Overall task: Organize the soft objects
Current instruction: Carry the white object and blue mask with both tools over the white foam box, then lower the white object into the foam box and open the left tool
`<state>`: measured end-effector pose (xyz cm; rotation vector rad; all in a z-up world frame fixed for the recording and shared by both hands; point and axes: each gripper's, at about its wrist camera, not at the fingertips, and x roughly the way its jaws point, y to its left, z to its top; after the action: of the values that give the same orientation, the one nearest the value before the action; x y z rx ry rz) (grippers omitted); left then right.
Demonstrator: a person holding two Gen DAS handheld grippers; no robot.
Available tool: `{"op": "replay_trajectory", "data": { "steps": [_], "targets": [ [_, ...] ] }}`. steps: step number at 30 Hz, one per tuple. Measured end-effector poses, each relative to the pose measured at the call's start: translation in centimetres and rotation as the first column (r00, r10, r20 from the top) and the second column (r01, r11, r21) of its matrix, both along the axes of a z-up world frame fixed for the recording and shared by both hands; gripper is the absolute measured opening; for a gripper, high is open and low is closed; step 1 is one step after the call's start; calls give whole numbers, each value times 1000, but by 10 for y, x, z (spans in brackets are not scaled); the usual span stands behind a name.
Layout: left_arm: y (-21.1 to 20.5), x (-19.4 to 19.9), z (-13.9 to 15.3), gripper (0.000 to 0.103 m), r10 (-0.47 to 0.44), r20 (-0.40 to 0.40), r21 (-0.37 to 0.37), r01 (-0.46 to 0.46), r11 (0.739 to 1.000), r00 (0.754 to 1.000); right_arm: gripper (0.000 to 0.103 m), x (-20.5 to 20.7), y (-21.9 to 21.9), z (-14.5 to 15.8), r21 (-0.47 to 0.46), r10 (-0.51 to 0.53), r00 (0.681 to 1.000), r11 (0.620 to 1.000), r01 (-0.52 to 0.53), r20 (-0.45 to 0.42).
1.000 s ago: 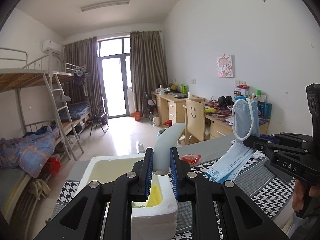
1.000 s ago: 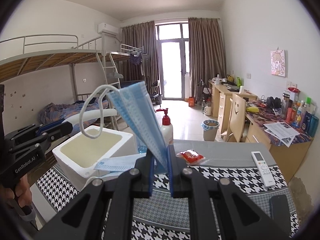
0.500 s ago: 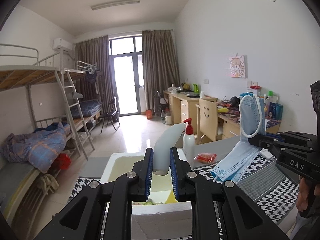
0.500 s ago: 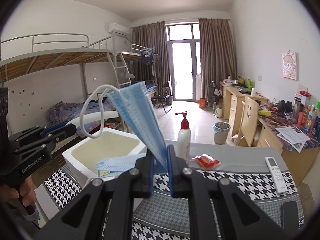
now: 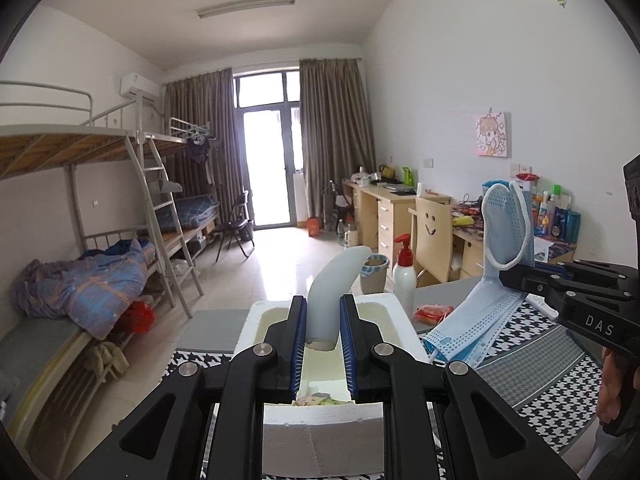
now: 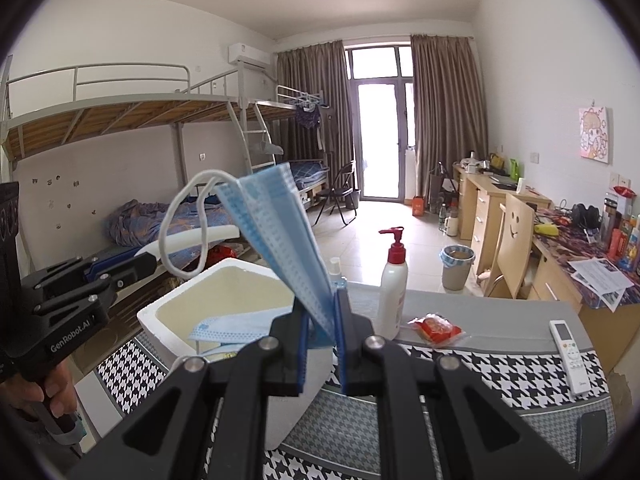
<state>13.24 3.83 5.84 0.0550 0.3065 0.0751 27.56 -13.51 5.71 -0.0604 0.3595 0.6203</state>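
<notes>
My left gripper (image 5: 323,316) is shut on a pale grey-white curved soft strip (image 5: 334,284) and holds it upright over the white foam box (image 5: 320,436). My right gripper (image 6: 321,312) is shut on a stack of blue face masks (image 6: 280,236) with a white ear loop (image 6: 184,228), held above the foam box (image 6: 224,284). The masks also show in the left wrist view (image 5: 492,280), fanned out at the right. The left gripper shows in the right wrist view (image 6: 148,258) at the left, beside the box. Something yellowish lies inside the box.
A white pump bottle with a red top (image 6: 394,284), a red snack packet (image 6: 436,326) and a white remote (image 6: 568,344) sit on the houndstooth table cover (image 6: 500,368). A bunk bed (image 6: 120,152) is at left, desks (image 6: 492,204) and a chair at right.
Both grippers have moved farther over the foam box with their loads. The pump bottle has come into the left wrist view. Both grips are unchanged.
</notes>
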Motion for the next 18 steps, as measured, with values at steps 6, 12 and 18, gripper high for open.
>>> {"op": "replay_trajectory", "data": {
  "steps": [6, 12, 18],
  "targets": [
    [4, 4, -3, 18, 5, -11, 0, -5, 1000, 1000, 15, 5, 4, -1, -3, 3, 1000, 1000, -4, -6],
    [10, 13, -11, 18, 9, -36, -6, -10, 1000, 999, 15, 8, 9, -1, -9, 1, 1000, 1000, -1, -10],
    [11, 20, -15, 18, 14, -56, -6, -14, 1000, 998, 15, 8, 12, -3, -20, 2, 1000, 1000, -2, -10]
  ]
}}
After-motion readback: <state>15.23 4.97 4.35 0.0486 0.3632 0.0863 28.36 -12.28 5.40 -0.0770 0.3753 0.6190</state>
